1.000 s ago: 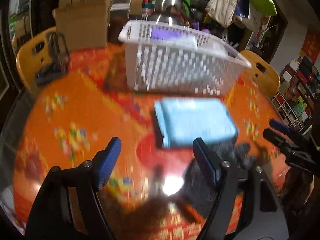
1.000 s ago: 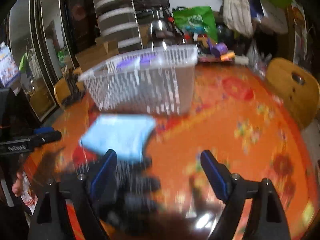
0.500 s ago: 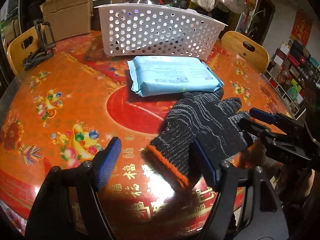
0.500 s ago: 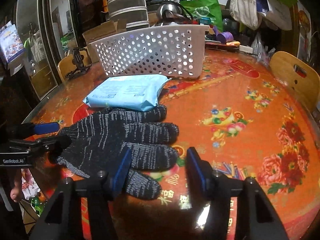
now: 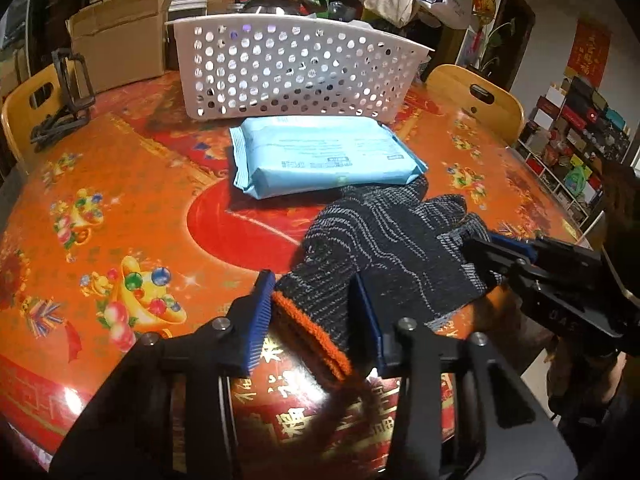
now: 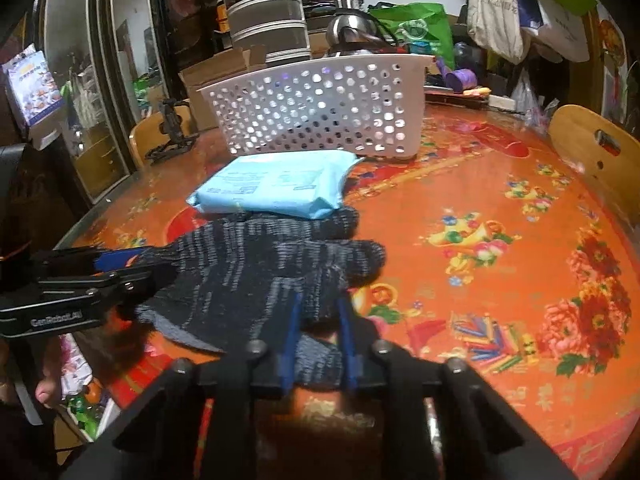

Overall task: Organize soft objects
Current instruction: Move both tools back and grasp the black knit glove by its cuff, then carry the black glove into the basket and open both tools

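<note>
A dark knitted glove (image 5: 384,240) with an orange cuff lies on the orange patterned table (image 5: 120,200), its fingers touching a light blue wipes pack (image 5: 324,156). My left gripper (image 5: 314,312) is closing, and its blue pads press the cuff from both sides. My right gripper (image 6: 318,320) is shut on a fingertip end of the glove (image 6: 248,264). From the left wrist view the right gripper (image 5: 492,248) pinches the glove's right edge. The left gripper (image 6: 132,260) shows at the glove's left in the right wrist view. Behind the wipes pack (image 6: 276,184) stands a white perforated basket (image 5: 296,72).
Wooden chair backs (image 5: 476,100) (image 5: 28,116) ring the table. A black folding stand (image 5: 64,96) sits at the far left, with a cardboard box (image 5: 120,52) behind it. A kettle (image 6: 352,32) and hanging bags (image 6: 496,12) crowd the space beyond the basket (image 6: 320,108).
Both grippers came down to the glove and their jaws narrowed onto it: the left on the orange cuff, the right on a fingertip. The glove bunched up slightly between them.
</note>
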`<state>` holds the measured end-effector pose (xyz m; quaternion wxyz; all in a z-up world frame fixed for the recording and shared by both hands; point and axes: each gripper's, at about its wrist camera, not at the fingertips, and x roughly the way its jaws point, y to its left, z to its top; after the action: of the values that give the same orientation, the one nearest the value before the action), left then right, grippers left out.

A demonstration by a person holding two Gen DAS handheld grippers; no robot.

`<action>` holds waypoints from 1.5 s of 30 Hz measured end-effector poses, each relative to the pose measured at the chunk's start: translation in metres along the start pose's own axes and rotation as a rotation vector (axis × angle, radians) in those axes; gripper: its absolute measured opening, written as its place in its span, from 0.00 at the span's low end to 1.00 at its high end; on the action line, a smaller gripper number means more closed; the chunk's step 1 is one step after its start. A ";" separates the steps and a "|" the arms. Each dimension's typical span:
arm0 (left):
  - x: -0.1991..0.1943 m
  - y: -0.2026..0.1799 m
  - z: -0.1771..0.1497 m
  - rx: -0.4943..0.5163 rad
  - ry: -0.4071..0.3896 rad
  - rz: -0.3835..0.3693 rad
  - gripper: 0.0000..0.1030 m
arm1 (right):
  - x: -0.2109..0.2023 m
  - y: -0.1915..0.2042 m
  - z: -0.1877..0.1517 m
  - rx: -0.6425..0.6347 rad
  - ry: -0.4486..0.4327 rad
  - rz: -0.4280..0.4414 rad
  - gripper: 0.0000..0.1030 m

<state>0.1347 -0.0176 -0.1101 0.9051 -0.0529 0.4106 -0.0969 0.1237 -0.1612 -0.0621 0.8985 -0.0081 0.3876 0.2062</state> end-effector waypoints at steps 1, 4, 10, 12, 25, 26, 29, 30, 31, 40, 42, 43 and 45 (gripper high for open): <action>0.000 -0.002 0.000 0.003 -0.002 -0.004 0.31 | 0.000 0.001 0.000 -0.004 0.000 -0.004 0.11; -0.002 -0.005 -0.001 0.017 -0.020 -0.004 0.25 | -0.003 0.002 -0.001 0.003 -0.005 0.006 0.11; -0.016 -0.002 -0.002 0.015 -0.056 -0.056 0.20 | -0.027 0.006 -0.002 0.014 -0.062 0.024 0.10; -0.023 -0.004 -0.004 0.023 -0.067 -0.068 0.20 | -0.037 0.008 -0.001 0.014 -0.084 0.030 0.10; -0.073 -0.003 0.007 0.038 -0.170 -0.100 0.20 | -0.073 0.018 0.026 -0.002 -0.168 0.074 0.10; -0.078 -0.002 0.010 0.036 -0.180 -0.107 0.20 | -0.076 0.019 0.030 -0.007 -0.174 0.075 0.10; -0.090 -0.002 0.022 0.031 -0.216 -0.108 0.20 | -0.083 0.019 0.042 -0.015 -0.195 0.078 0.10; -0.094 -0.003 0.026 0.031 -0.228 -0.109 0.19 | -0.084 0.018 0.047 -0.016 -0.202 0.077 0.10; -0.097 -0.003 0.031 0.031 -0.240 -0.110 0.19 | -0.086 0.017 0.053 -0.013 -0.210 0.085 0.10; -0.116 0.000 0.109 0.062 -0.323 -0.114 0.19 | -0.094 0.013 0.140 -0.066 -0.286 0.083 0.10; -0.118 -0.002 0.134 0.078 -0.344 -0.100 0.19 | -0.091 0.011 0.169 -0.080 -0.295 0.096 0.10; -0.119 -0.001 0.146 0.082 -0.348 -0.100 0.19 | -0.088 0.010 0.182 -0.080 -0.303 0.099 0.10; -0.115 0.002 0.177 0.079 -0.359 -0.081 0.19 | -0.079 0.006 0.212 -0.078 -0.299 0.103 0.10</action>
<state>0.1942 0.0125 0.0907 0.9605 -0.0501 0.2361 -0.1384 0.2200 -0.1474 0.1423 0.9334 0.0076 0.2412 0.2657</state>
